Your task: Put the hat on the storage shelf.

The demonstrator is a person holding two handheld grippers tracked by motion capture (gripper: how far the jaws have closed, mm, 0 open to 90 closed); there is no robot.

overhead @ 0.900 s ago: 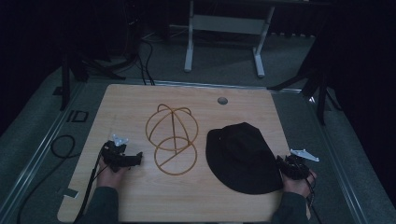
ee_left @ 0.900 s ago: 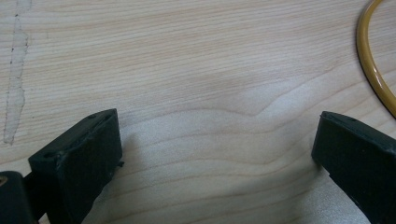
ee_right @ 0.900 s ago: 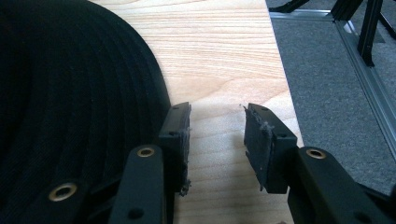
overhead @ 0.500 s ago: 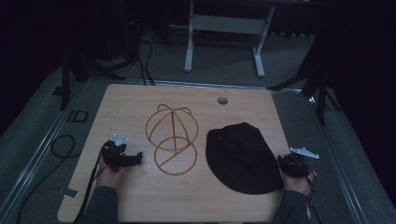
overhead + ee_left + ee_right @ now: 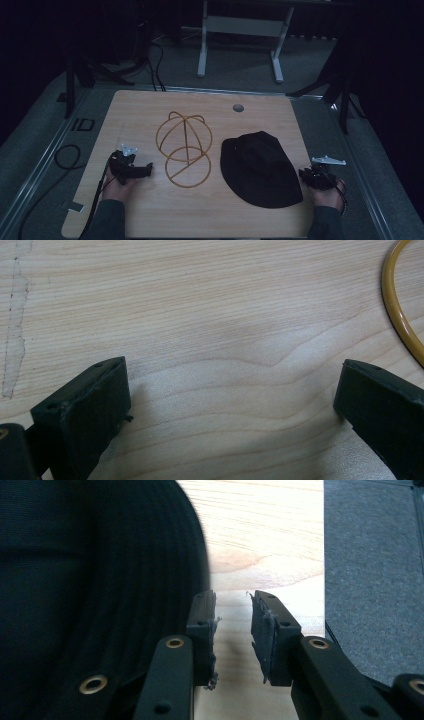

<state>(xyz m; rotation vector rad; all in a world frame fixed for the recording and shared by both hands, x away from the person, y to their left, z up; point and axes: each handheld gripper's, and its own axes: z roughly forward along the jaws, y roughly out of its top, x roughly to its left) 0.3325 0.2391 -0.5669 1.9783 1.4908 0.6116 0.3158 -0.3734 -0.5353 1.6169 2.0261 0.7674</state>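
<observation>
While both grippers are kept low at the near part of the wooden table (image 5: 135,110), a black hat (image 5: 262,170) is seen lying flat on the right half of the table, with its brim close to the right edge. The right gripper (image 5: 234,625) is held just beside the brim of this hat, at the table's right edge; its jaws are set near to each other with only a narrow gap, and nothing is caught between them, only bare wood being seen in the gap. One jaw is placed right at the rim of the brim, but whether it touches the cloth cannot be told. The left gripper (image 5: 230,405) is held over the left part of the table with its jaws spread wide, and nothing is held by it. A yellow wire hat stand (image 5: 184,150) is lying on its side in the middle of the table, between the left gripper and the hat, and a part of its ring is seen near the left gripper.
</observation>
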